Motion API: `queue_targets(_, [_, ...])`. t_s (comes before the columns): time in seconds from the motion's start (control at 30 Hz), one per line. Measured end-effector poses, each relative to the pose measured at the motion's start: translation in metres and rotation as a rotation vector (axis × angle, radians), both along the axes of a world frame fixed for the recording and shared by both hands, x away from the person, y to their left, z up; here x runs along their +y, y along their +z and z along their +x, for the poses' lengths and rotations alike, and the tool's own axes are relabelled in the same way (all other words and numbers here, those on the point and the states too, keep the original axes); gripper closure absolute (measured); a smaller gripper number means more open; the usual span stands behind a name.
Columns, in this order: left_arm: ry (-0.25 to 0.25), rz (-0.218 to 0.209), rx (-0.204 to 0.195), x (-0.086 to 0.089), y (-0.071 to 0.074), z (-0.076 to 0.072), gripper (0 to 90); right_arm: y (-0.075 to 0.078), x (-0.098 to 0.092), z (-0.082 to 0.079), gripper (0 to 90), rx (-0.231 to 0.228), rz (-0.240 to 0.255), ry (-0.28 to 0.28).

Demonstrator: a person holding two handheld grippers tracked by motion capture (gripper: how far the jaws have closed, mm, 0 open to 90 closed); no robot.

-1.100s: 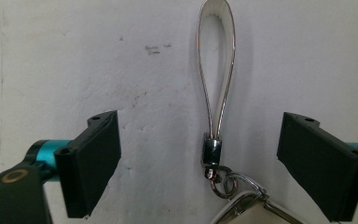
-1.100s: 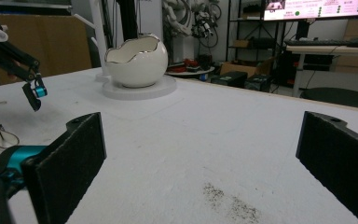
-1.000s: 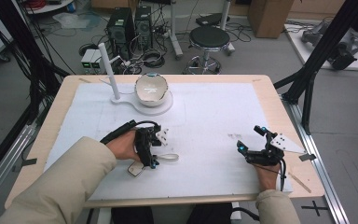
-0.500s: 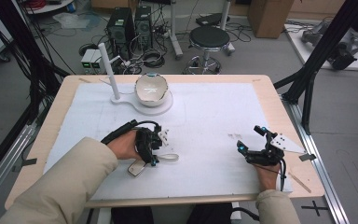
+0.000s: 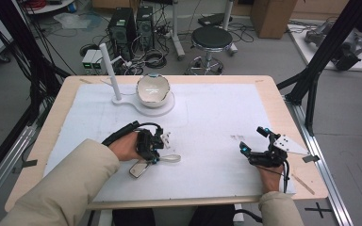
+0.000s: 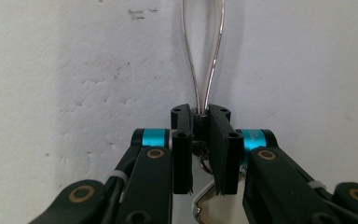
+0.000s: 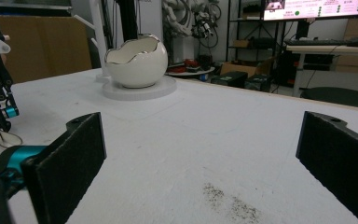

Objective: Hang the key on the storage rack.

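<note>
Gripping the spoon point(image 6: 203, 70) flat on the counter point(image 5: 217, 117) near-left, the left gripper point(image 6: 200, 122) has just closed on its handle. Next: lift toward the far bowl point(image 5: 153, 89). Right gripper point(image 5: 253, 142) gapes wide, empty.

The spoon point(image 6: 203, 65) is shiny silver metal, and the left gripper point(image 6: 200, 122) around it is black with turquoise bands and brass-coloured pivot rings. The right gripper point(image 5: 255, 141) is black too, with turquoise tips and a pale grey plate on top. The table point(image 5: 278, 101) has a light wood edge under a white mat point(image 5: 217, 113) speckled with dark smudges, and the egg-shaped bowl point(image 7: 136, 60) is glossy white on a white stand point(image 7: 140, 88); the person's sleeves are beige.
</note>
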State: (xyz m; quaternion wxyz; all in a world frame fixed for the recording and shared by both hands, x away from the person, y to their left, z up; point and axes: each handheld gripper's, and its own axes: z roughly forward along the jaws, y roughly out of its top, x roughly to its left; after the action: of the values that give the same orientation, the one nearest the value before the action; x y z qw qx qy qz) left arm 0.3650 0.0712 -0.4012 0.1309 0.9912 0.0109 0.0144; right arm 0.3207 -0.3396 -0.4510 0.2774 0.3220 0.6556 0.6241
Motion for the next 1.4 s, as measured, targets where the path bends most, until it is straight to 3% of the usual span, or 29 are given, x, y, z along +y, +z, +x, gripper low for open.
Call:
queue_targets(0.2, [-0.005,0.008,-0.019,-0.001,0.000,-0.002,81.2,0.000,0.000,0.000,0.5,0.007,0.003,0.002])
queue_targets(0.33, [0.008,0.006,-0.009,0.000,0.002,-0.001,81.3,0.000,0.000,0.000,0.5,-0.002,0.001,0.001])
queue_targets(0.57, [0.017,-0.031,-0.003,0.006,0.008,0.001,81.4,0.000,0.000,0.000,0.5,0.000,0.005,0.000])
queue_targets(0.8, [0.033,-0.110,-0.001,0.020,0.022,0.004,81.4,0.000,0.000,0.000,0.5,0.005,0.004,0.001])
queue_targets(0.87, [0.057,-0.159,-0.018,0.031,0.033,0.006,81.4,0.000,0.000,0.000,0.5,0.000,0.004,-0.001])
queue_targets(1.4, [0.182,-0.353,-0.107,0.090,0.068,0.012,81.4,0.000,0.000,0.000,0.5,0.003,-0.001,-0.002])
